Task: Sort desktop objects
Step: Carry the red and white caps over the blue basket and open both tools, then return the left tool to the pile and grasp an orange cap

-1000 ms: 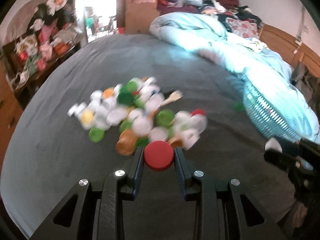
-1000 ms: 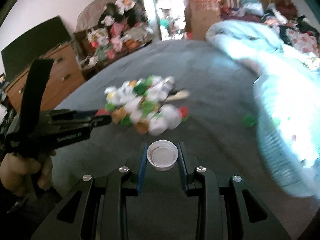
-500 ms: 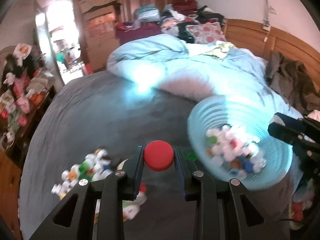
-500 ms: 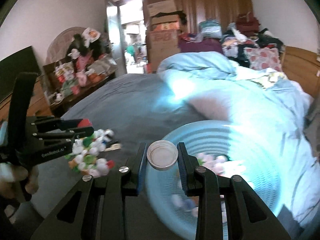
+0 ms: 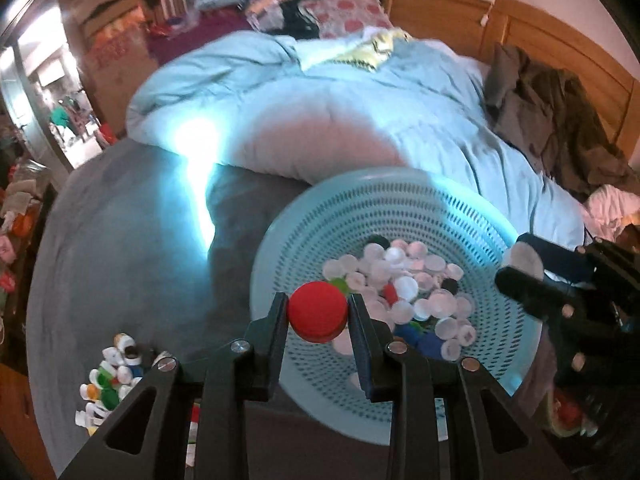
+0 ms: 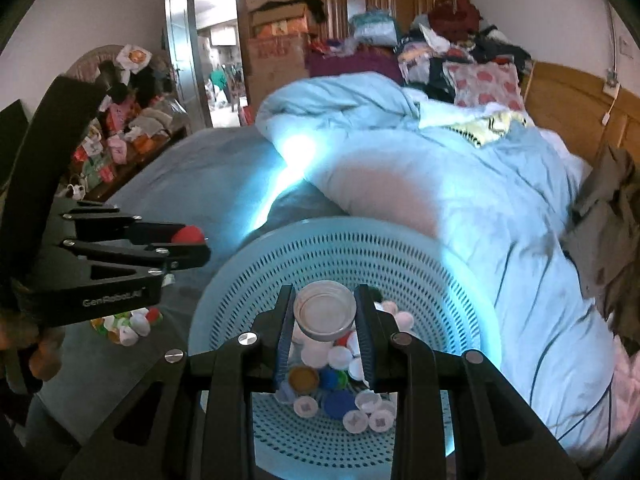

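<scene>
A: What could go wrong for us here?

B: The big light blue basket (image 6: 304,240) sits on the soft bed (image 5: 120,248), below and ahead of our fingers. Our left gripper (image 5: 318,316) is only over its near edge. If we let go too soon, the red cap (image 5: 317,317) could hit the rim and bounce out onto the bed.

A: And the other side?

B: Our right gripper (image 6: 325,312) is well over the middle of the basket. Its fingers are shut tight on the white cap (image 6: 325,312). That one should drop in fine, we think. But the two grippers are close together, so they could bump.

A: Are the left fingers tight too?

B: Yes, they squeeze the red cap from both sides.

A: How do the caps look?

B: The red cap is round, smooth and shiny, top toward us. The white cap is round too, with its open hollow side toward us. Both are small and hard, so they may roll.

A: What else is there?

B: Lots of caps in the basket (image 5: 404,280), mostly white. A little pile of caps (image 5: 110,376) waits on the bed, down to the left of the left fingers.
</scene>
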A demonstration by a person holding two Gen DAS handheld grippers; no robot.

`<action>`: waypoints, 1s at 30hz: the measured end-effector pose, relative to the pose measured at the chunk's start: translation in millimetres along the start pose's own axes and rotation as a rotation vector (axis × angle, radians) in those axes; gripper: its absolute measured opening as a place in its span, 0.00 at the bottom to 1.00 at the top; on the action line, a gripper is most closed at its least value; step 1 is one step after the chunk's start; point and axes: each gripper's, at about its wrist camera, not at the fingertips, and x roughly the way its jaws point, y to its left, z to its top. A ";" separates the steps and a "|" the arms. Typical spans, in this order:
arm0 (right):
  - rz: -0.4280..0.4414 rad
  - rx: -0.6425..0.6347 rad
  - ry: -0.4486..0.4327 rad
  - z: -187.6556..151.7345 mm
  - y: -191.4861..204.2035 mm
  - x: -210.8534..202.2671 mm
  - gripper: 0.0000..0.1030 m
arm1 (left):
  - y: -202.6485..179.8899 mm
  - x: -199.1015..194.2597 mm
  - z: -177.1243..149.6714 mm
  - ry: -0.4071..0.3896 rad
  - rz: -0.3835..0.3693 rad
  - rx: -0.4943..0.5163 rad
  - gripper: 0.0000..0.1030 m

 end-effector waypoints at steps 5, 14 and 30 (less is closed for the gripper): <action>0.010 0.013 0.028 -0.5 -13.6 5.4 0.25 | -14.9 15.0 2.2 0.047 -0.003 0.033 0.31; 0.015 0.011 0.057 3.8 -19.4 12.9 0.25 | -22.7 33.0 5.7 0.101 -0.009 0.052 0.31; -0.010 0.024 0.024 5.7 -15.2 15.2 0.57 | 14.7 12.4 2.8 -0.031 0.046 -0.024 0.97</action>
